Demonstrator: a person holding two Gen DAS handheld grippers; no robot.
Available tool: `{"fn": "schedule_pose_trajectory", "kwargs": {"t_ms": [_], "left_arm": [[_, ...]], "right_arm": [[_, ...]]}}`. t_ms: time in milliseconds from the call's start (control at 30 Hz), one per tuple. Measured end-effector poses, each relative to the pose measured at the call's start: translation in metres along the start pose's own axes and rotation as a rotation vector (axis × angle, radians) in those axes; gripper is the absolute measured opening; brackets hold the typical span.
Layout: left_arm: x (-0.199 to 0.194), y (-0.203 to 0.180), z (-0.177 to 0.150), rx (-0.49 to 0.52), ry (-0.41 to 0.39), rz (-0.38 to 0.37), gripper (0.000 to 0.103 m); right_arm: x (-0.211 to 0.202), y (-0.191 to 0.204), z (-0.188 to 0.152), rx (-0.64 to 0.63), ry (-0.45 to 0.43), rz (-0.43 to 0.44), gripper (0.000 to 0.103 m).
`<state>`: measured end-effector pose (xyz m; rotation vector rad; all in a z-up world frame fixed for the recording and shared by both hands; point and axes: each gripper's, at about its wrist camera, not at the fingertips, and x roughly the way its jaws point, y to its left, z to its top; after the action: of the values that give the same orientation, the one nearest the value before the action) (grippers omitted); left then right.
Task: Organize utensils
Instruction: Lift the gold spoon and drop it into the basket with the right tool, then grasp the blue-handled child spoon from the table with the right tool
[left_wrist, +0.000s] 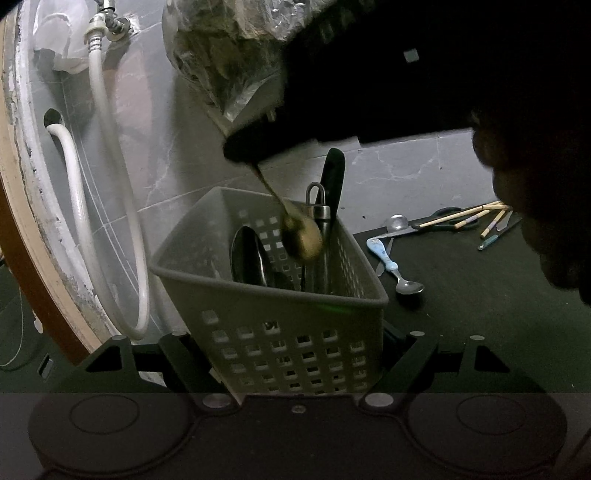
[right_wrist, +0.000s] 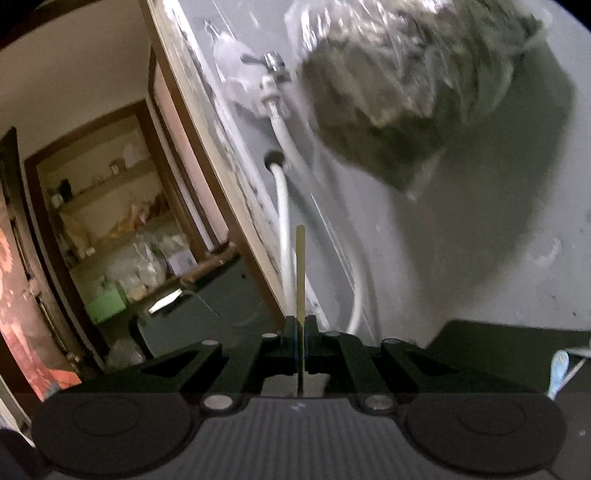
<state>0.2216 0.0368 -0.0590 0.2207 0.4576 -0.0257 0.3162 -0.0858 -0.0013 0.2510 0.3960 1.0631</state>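
Left wrist view: the left gripper (left_wrist: 299, 354) clamps the perforated grey basket (left_wrist: 273, 295) by its near wall, while the right gripper (left_wrist: 243, 149) above dangles a gold spoon (left_wrist: 301, 236) bowl-down over the basket's open top. Right wrist view: its jaws are pinched shut on the spoon's thin handle (right_wrist: 300, 273), which sticks up beyond the fingertips.

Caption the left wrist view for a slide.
Left gripper holds the grey basket while a gold spoon hangs over it.
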Motion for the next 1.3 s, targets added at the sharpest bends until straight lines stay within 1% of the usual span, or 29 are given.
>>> {"fn": "schedule_pose_trajectory", "kwargs": {"t_ms": [200, 267, 300, 400, 433, 500, 567, 633, 667, 700, 733, 767, 800, 833, 867, 933, 1067, 1167, 1267, 1300], "left_arm": [[0.001, 0.000, 0.000, 0.000, -0.001, 0.000, 0.082], [0.001, 0.000, 0.000, 0.000, -0.001, 0.000, 0.082], [0.002, 0.000, 0.001, 0.000, -0.001, 0.000, 0.082], [0.002, 0.000, 0.001, 0.000, -0.001, -0.001, 0.082], [0.002, -0.001, 0.001, 0.001, 0.000, -0.001, 0.082], [0.003, -0.001, 0.002, 0.000, 0.000, -0.002, 0.082], [0.003, -0.002, 0.002, 0.000, -0.001, -0.003, 0.082], [0.003, -0.002, 0.002, 0.001, -0.001, -0.003, 0.082], [0.003, -0.002, 0.002, 0.000, -0.001, -0.003, 0.082], [0.003, -0.002, 0.002, 0.000, -0.001, -0.003, 0.082], [0.003, -0.002, 0.002, -0.001, -0.001, -0.003, 0.082], [0.003, -0.002, 0.002, -0.001, 0.000, -0.004, 0.082], [0.003, -0.002, 0.002, -0.001, 0.001, -0.003, 0.082], [0.003, -0.001, 0.002, -0.003, 0.003, -0.003, 0.082], [0.003, -0.001, 0.002, -0.005, 0.005, -0.001, 0.082], [0.002, 0.000, 0.002, -0.006, 0.006, 0.002, 0.082], [0.002, 0.001, 0.002, -0.010, 0.010, 0.009, 0.082], [0.002, 0.003, 0.002, -0.010, 0.013, 0.013, 0.082], [0.003, 0.005, 0.002, -0.012, 0.015, 0.015, 0.082], [0.003, 0.005, 0.002, -0.012, 0.016, 0.016, 0.082]], "right_arm": [[-0.001, 0.005, -0.016, -0.027, 0.040, -0.034, 0.004], [-0.006, 0.008, -0.019, -0.052, 0.057, -0.042, 0.006], [-0.007, 0.010, -0.020, -0.063, 0.062, -0.045, 0.009], [-0.014, 0.014, -0.021, -0.088, 0.066, -0.046, 0.010], [-0.016, 0.016, -0.021, -0.096, 0.068, -0.047, 0.016], [-0.019, 0.018, -0.020, -0.103, 0.066, -0.043, 0.024], [-0.027, 0.022, -0.017, -0.119, 0.044, -0.037, 0.032], [-0.036, 0.026, -0.011, -0.133, 0.010, -0.040, 0.047], [-0.041, 0.026, -0.007, -0.137, -0.010, -0.046, 0.050], [-0.045, 0.026, -0.003, -0.136, -0.029, -0.056, 0.057], [-0.050, 0.025, 0.001, -0.134, -0.049, -0.072, 0.067], [-0.055, 0.023, 0.004, -0.130, -0.066, -0.091, 0.073], [-0.060, 0.020, 0.006, -0.124, -0.081, -0.113, 0.089], [-0.065, 0.016, 0.008, -0.119, -0.097, -0.140, 0.101], [-0.070, 0.011, 0.009, -0.116, -0.111, -0.171, 0.103], [-0.075, -0.003, 0.008, -0.094, -0.106, -0.238, 0.103], [-0.081, -0.040, -0.003, 0.013, -0.046, -0.393, 0.103], [-0.078, -0.063, -0.019, 0.088, 0.059, -0.521, 0.103], [-0.065, -0.087, -0.038, 0.155, 0.203, -0.627, 0.103], [-0.060, -0.095, -0.045, 0.169, 0.253, -0.650, 0.103]]}}
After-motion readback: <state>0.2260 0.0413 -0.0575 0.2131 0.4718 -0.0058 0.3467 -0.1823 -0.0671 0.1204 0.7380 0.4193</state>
